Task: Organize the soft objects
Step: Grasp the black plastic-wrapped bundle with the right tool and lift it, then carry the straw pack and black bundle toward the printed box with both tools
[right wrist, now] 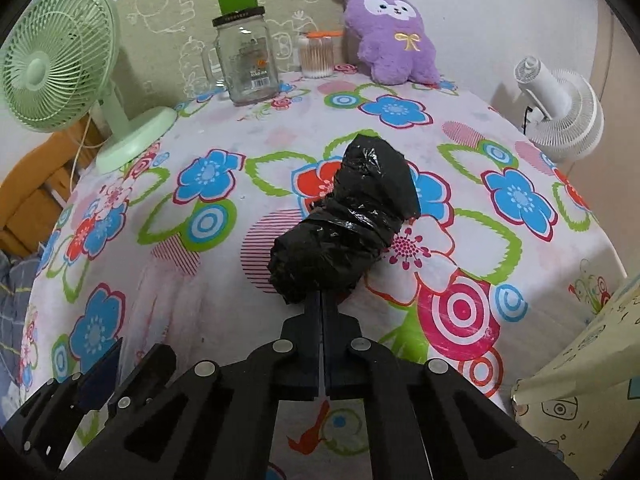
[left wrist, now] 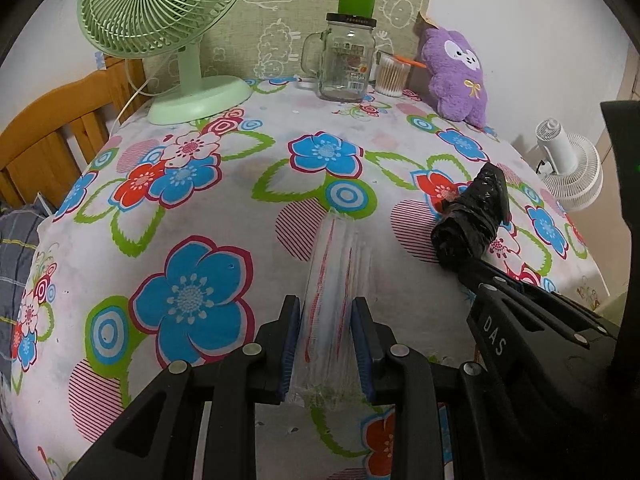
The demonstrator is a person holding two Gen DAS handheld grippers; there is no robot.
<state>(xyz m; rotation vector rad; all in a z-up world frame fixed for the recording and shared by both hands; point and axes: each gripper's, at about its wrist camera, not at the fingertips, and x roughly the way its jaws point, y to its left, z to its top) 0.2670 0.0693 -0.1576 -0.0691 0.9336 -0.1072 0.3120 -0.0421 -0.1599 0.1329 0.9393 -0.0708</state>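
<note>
A roll of clear plastic bags with red print (left wrist: pixel 334 276) lies on the flowered tablecloth (left wrist: pixel 224 208), and my left gripper (left wrist: pixel 326 354) is shut on its near end. My right gripper (right wrist: pixel 322 300) is shut on the near end of a black rolled plastic bag bundle (right wrist: pixel 348 224), which rests on the cloth right of centre; the bundle also shows in the left wrist view (left wrist: pixel 474 218). The clear roll shows faintly in the right wrist view (right wrist: pixel 160 300). A purple plush toy (left wrist: pixel 456 76) leans at the back right.
A green desk fan (left wrist: pixel 168 32) stands at the back left. A glass mason jar mug (left wrist: pixel 344 60) with a green cup behind it and a cotton swab jar (left wrist: pixel 392 76) stand at the back. A white fan (right wrist: pixel 560 108) is off the right edge. A wooden chair (left wrist: pixel 52 136) is left.
</note>
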